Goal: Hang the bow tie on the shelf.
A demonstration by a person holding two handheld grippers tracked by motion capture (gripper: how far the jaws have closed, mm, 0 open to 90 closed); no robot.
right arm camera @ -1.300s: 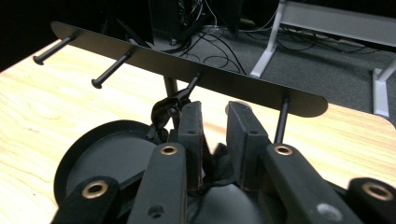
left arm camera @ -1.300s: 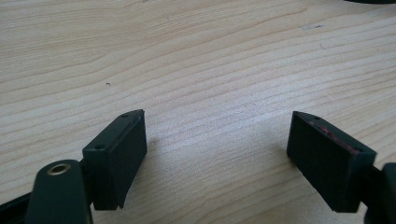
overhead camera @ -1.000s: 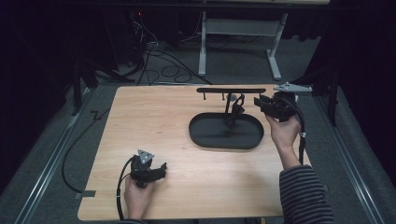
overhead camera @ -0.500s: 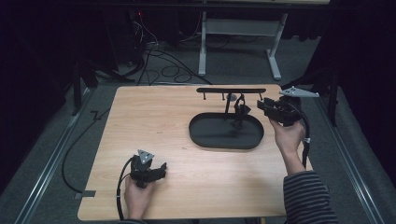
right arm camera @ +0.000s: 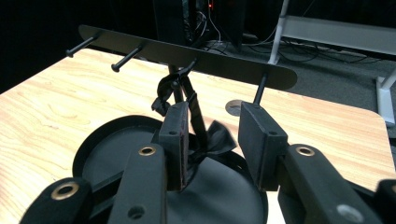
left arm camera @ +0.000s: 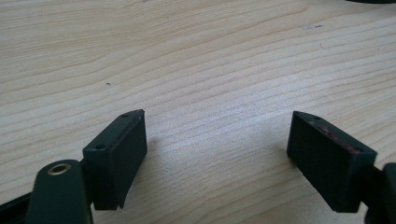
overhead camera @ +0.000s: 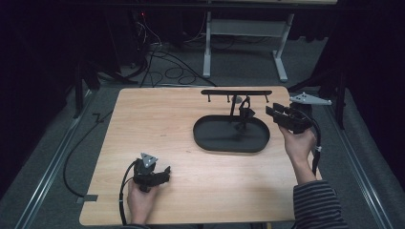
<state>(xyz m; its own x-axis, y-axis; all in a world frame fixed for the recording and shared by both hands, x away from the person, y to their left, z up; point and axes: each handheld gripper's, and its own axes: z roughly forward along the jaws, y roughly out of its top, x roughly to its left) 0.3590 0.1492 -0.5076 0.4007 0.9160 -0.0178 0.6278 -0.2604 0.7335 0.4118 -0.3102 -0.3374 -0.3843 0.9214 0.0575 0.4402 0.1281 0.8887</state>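
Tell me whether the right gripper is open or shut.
Open: the right gripper has just been opening, its pads apart around the black ribbon hanging from the rack.

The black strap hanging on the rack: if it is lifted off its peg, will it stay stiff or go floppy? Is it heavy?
Probably floppy: the black strap drapes from its peg in loose folds and bunches at the bottom. Likely light, since it looks thin and the slim rack carries it without leaning. It may snag, because the pegs end in small knobs.
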